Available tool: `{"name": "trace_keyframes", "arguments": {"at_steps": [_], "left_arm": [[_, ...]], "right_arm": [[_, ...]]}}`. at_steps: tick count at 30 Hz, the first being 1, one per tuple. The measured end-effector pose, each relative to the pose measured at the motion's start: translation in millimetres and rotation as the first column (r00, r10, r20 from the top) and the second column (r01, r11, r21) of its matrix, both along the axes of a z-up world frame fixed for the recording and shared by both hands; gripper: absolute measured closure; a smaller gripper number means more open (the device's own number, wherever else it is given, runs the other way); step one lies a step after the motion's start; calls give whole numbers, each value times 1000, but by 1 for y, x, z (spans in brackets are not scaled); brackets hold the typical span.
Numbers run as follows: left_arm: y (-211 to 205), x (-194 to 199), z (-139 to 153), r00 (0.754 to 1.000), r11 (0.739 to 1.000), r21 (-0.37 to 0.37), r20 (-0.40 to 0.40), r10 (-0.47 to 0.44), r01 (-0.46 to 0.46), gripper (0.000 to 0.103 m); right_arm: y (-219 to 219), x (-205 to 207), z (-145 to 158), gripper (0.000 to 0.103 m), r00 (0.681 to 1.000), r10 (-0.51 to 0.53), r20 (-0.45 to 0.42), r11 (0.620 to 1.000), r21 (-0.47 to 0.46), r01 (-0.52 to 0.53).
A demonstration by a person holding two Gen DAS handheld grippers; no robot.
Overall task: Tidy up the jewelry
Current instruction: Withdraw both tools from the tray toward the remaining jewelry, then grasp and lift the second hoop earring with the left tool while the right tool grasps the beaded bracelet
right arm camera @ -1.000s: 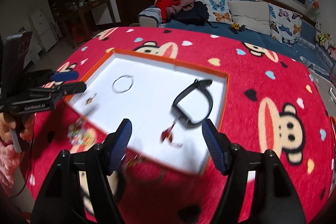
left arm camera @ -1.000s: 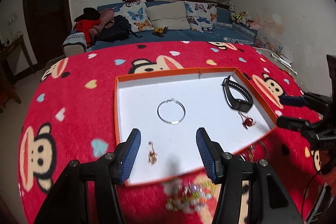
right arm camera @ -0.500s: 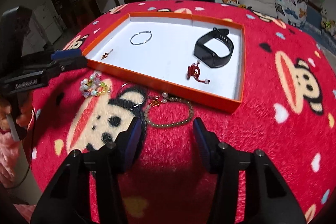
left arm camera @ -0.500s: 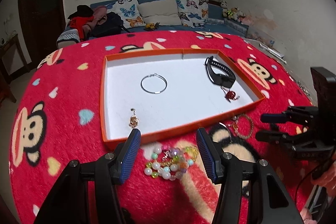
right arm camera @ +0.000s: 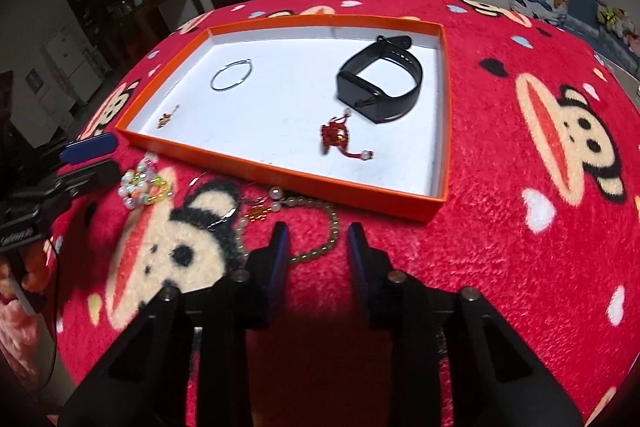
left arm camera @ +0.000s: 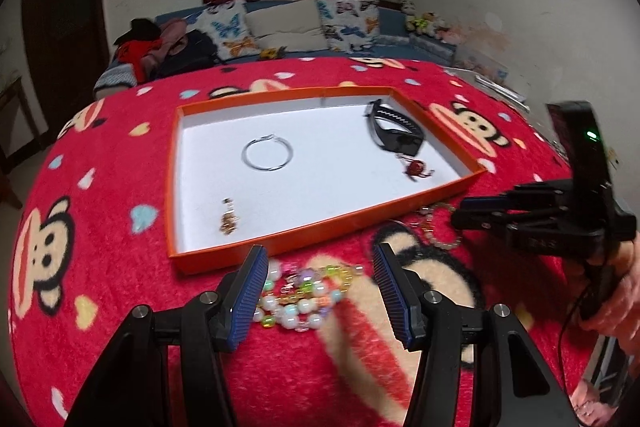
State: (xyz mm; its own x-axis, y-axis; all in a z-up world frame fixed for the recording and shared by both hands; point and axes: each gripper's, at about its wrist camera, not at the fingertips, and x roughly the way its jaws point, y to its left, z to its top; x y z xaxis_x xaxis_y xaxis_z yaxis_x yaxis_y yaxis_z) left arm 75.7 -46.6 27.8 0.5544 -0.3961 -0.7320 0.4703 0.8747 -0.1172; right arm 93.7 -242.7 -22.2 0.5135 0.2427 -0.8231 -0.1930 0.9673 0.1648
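Orange tray [right arm camera: 340, 189] on the red-covered table [left arm camera: 100, 227], long axis running left to right across both views. Holds a silver hoop [left arm camera: 267, 155], a gold earring [left arm camera: 228, 221] lying lengthwise toward the near wall, a red knot charm [left arm camera: 416, 169] and a black watch band [left arm camera: 394, 135] resting on its edge at the right end.

Left tool [left arm camera: 320, 259] wide open, straddling a pastel bead bracelet [left arm camera: 304, 291] bunched on the table just outside the near wall. Sits closer to those beads than half a second ago.

Right tool [right arm camera: 317, 231] open but narrower than before, now with the right curve of a brown bead bracelet [right arm camera: 334, 223] between its jaws; not clamped.

Shows that whole brown loop only in the right view; in the left view, partly hidden behind the right tool.
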Motion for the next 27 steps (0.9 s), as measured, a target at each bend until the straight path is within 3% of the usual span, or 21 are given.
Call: {"name": "trace_keyframes", "arguments": {"at_steps": [5,13,21,27], "left_arm": [[-18,-3,-2,998,998,-2,-5,-70,70,44],[-56,3,-19,987,988,27,-51,-150,151,44],[-76,23,-39,989,995,38,-124,-87,92,40],[-86,28,-42,993,995,83,-108,-38,47,40]], "right_arm": [[3,0,-1,95,1000,3,13,999,-34,-2],[-11,-21,3,96,1000,-1,11,999,-37,1],[-28,-47,7,96,1000,-16,12,998,-56,17],[-35,-54,0,96,1000,-28,8,999,-23,28]]}}
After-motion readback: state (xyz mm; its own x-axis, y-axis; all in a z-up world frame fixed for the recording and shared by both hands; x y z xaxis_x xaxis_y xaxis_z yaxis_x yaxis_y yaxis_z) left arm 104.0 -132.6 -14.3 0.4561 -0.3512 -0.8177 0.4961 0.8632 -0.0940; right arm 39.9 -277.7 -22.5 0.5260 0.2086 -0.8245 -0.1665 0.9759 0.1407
